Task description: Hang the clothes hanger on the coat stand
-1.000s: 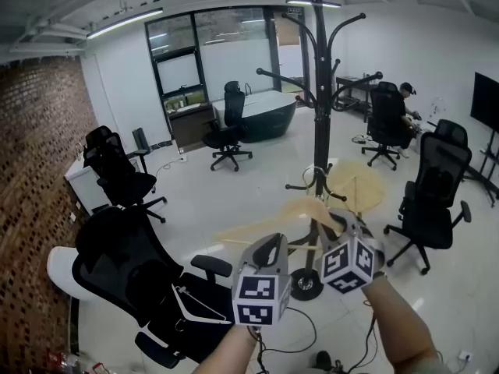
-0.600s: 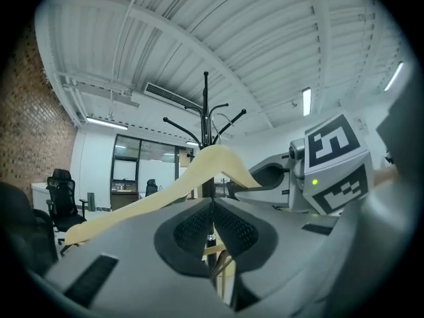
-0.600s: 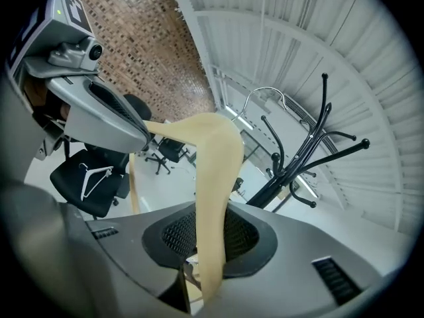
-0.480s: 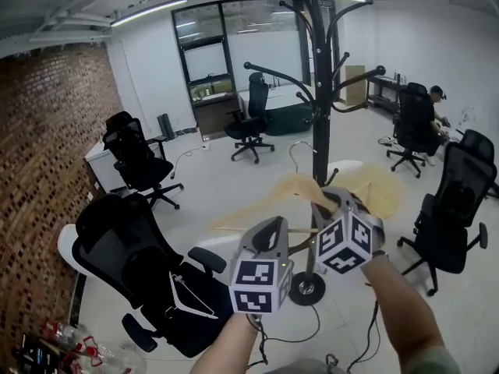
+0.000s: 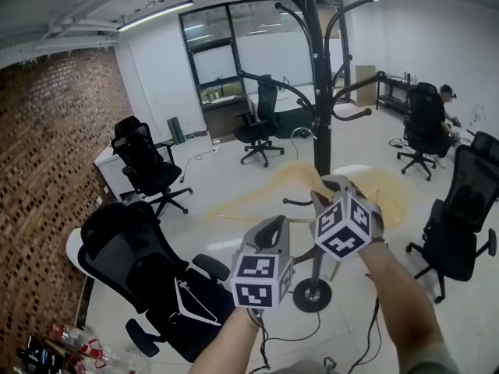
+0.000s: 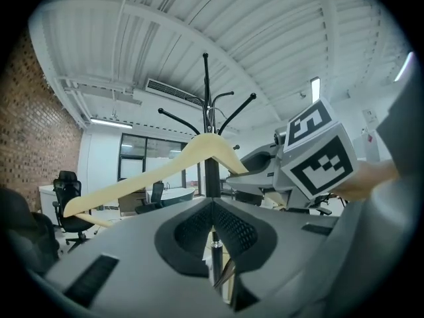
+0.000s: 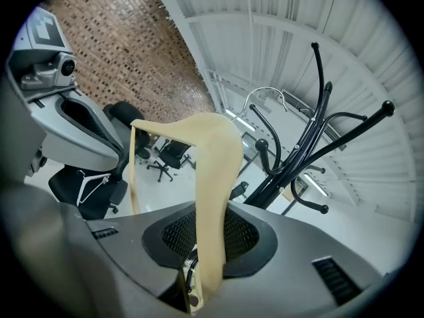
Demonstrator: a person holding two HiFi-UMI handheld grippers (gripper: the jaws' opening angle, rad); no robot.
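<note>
The coat stand (image 5: 316, 92) rises directly ahead of the left gripper (image 5: 273, 226) and right gripper (image 5: 323, 193), its curved black arms (image 5: 269, 78) fanning across the approach. Open white floor (image 5: 210, 174) lies to its left, hemmed by an office chair (image 5: 144, 162). A nearer chair (image 5: 117, 248) crowds the lower left, another chair (image 5: 460, 224) the right. The blurred wooden hanger (image 5: 390, 193) seems just clear of the pole.

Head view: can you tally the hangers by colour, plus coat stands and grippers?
wooden hanger: 1
white hanger: 1
coat stand: 1
grippers: 2 (left gripper, right gripper)
Total: 5
</note>
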